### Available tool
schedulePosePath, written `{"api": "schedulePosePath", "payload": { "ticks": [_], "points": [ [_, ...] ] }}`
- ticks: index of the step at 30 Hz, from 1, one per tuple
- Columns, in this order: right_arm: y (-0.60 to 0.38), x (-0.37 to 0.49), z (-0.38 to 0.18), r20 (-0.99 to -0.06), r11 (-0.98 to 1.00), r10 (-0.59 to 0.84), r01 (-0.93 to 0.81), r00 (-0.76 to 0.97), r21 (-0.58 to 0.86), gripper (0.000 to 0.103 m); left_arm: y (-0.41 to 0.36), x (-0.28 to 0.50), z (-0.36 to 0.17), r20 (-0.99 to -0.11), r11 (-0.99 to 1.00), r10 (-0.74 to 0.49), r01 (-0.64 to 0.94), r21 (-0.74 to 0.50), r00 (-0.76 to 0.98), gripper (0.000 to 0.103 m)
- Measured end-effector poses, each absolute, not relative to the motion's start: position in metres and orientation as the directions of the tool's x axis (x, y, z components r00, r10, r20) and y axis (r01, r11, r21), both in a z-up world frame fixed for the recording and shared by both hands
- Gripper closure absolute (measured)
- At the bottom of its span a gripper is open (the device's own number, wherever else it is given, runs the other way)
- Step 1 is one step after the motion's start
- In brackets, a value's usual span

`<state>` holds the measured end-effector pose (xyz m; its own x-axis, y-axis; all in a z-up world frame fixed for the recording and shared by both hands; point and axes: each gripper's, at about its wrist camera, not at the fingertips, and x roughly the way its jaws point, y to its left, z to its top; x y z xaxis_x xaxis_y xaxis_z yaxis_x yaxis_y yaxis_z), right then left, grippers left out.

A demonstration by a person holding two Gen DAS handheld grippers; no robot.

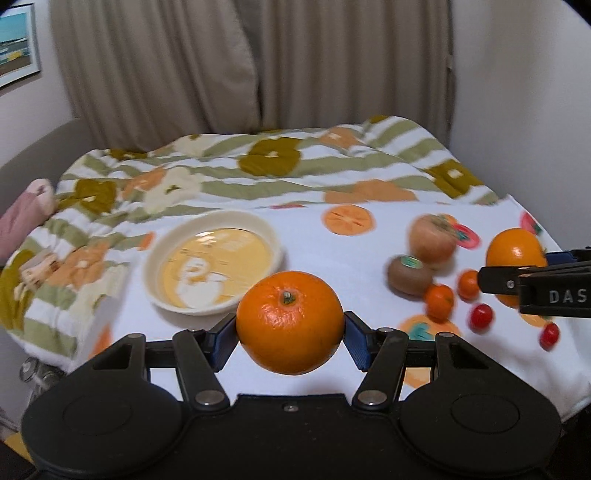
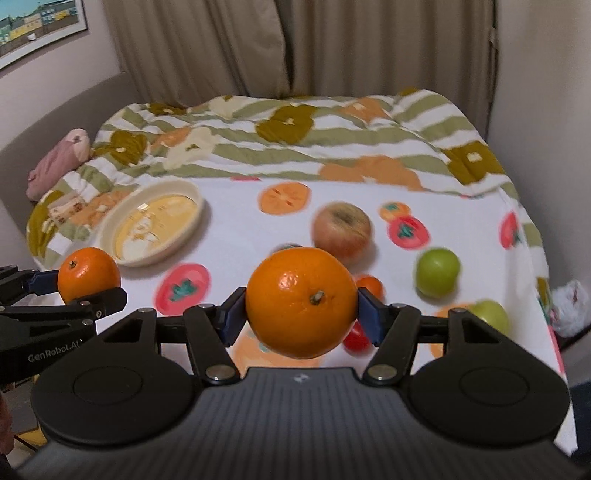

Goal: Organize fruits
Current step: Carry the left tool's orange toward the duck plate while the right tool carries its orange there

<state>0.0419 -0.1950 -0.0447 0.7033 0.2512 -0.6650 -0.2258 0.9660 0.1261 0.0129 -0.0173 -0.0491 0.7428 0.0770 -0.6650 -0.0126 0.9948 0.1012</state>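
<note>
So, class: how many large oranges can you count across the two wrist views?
2. One orange is clamped in the left gripper; the other orange is clamped in the right gripper. The smaller mandarins aren't counted, and fruit behind the jaws may be hidden.

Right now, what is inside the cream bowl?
No fruit. The cream bowl shows only its glossy yellow printed bottom in both views. The near rim hides a thin strip of the floor. Both oranges, left and right, are clamped in grippers outside it.

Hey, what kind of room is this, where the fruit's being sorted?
Probably a home living room or bedroom: beige curtains, a framed picture on the wall, and a floral quilt behind the fruit-print cloth.
</note>
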Motion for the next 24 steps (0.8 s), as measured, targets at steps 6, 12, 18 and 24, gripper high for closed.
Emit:
{"api": "schedulePosePath", "payload": {
  "ticks": [6, 12, 18, 24],
  "points": [
    [-0.143, 0.066, -0.031, -0.642, 0.957, 0.282, -0.259, 0.713, 0.133, 0.026, 0.034, 0.031, -0.038, -0.651, 0.992, 0.116, -0.06, 0.107, 0.75, 0.038],
    [-0.084, 0.105, -0.03, -0.655, 0.958, 0.279, -0.252, 0.703, 0.138, 0.026, 0.085, 0.062, -0.033, -0.637, 0.991, 0.123, -0.063, 0.116, 0.761, 0.038],
    [-0.027, 0.148, -0.042, -0.672, 0.963, 0.265, -0.221, 0.692, 0.152, 0.026, 0.131, 0.104, -0.039, -0.644, 0.993, 0.098, -0.032, 0.114, 0.759, 0.038],
    [0.02, 0.194, -0.059, -0.683, 0.969, 0.246, -0.202, 0.688, 0.145, 0.026, 0.163, 0.156, -0.059, -0.663, 0.991, 0.061, 0.032, 0.127, 0.746, 0.038]
  ]
}}
